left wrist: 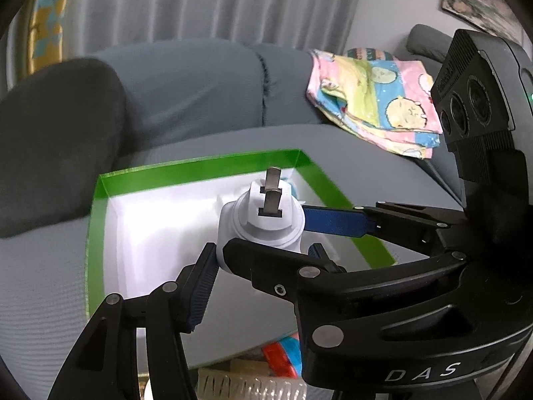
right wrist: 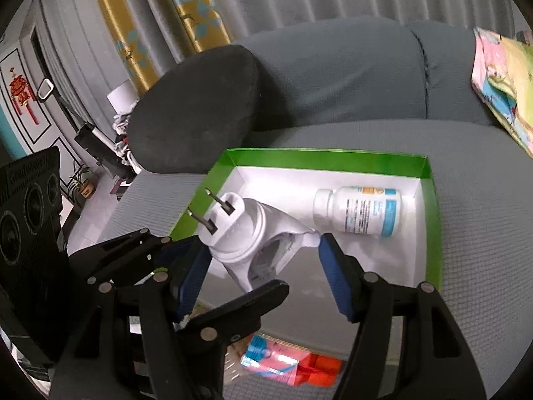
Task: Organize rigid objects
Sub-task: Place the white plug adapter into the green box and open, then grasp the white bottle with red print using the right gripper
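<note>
Both tongs (right wrist: 263,260) grip plug (right wrist: 233,230); only right view shows bottle (right wrist: 363,210)

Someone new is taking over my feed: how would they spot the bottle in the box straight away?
Find the grey sofa seat, then the green-rimmed box with a white floor sitting on it. The bottle lies on its side there, near the far wall. Unlike the white plug adapter beside it, it has a printed label with a blue band.
</note>
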The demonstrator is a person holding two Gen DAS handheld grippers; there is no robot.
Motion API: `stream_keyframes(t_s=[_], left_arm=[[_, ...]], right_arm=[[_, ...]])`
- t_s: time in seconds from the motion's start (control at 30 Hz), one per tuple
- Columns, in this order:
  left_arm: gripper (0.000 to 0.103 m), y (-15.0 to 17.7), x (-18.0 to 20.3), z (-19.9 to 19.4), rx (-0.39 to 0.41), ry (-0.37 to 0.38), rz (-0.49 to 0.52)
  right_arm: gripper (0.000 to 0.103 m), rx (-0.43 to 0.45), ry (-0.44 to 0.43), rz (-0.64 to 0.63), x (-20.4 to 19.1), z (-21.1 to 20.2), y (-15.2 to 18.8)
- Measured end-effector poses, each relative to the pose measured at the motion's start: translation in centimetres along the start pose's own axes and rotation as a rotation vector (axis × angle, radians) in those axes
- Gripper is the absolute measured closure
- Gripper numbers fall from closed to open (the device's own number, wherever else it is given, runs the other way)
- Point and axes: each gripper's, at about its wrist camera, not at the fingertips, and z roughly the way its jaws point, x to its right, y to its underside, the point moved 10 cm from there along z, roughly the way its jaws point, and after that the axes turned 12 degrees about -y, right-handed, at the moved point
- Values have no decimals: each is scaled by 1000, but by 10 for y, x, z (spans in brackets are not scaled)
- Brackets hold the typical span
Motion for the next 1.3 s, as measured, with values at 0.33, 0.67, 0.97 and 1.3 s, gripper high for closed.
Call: stream_keyframes(t_s=[0.33,0.67,0.97,1.3], left_arm=[[14,16,-17,23,-99,-33,-85],[9,25,-42,-3,-103,-192,-69],[0,47,-57,-42,-105,-197,-113],[0,67,-73,-85,-70,-241,-152]], right_arm=[[20,-21,63,30,17,12,9],[8,75,196,-8,20,-40,6],[2,133,356,-80,8,-95,21],[1,174,391,-152,-31,-132,33]])
